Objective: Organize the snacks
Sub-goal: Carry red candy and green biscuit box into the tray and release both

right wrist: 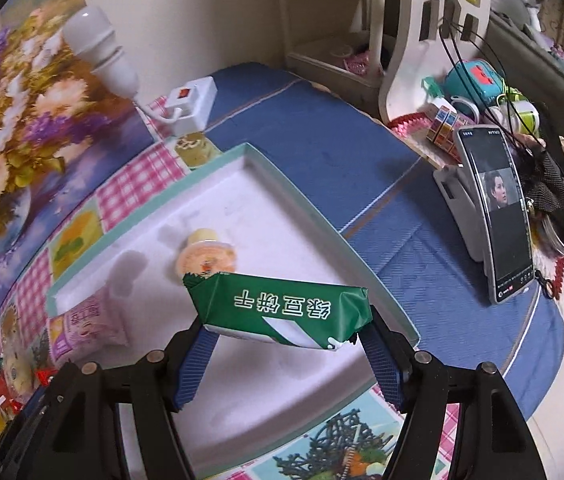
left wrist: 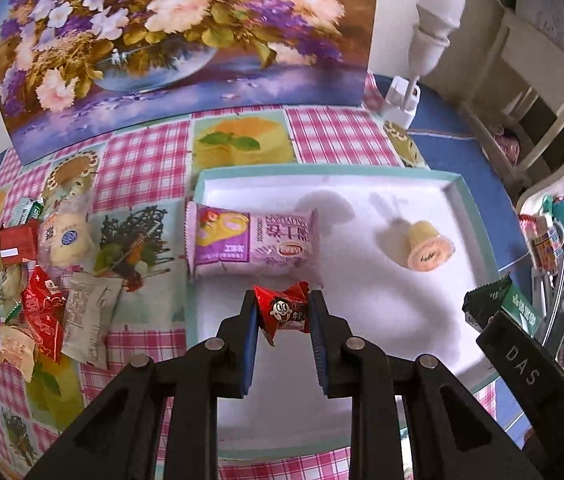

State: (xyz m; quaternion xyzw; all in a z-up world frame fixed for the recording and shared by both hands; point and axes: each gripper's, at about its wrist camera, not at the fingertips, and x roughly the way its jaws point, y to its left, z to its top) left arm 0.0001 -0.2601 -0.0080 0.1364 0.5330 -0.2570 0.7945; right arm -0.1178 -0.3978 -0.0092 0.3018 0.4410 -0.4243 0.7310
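Note:
My left gripper is shut on a small red candy wrapper with a cartoon face, held above the near part of the white tray. In the tray lie a purple cake packet at its left and a jelly cup on its side at the right. My right gripper is shut on a green biscuit packet, held crosswise over the tray; the jelly cup sits just beyond it. The green packet also shows at the right of the left wrist view.
A pile of loose snacks lies on the checked tablecloth left of the tray. A flower painting leans behind. A white lamp stands at the back right. A phone on a stand and toys crowd the right.

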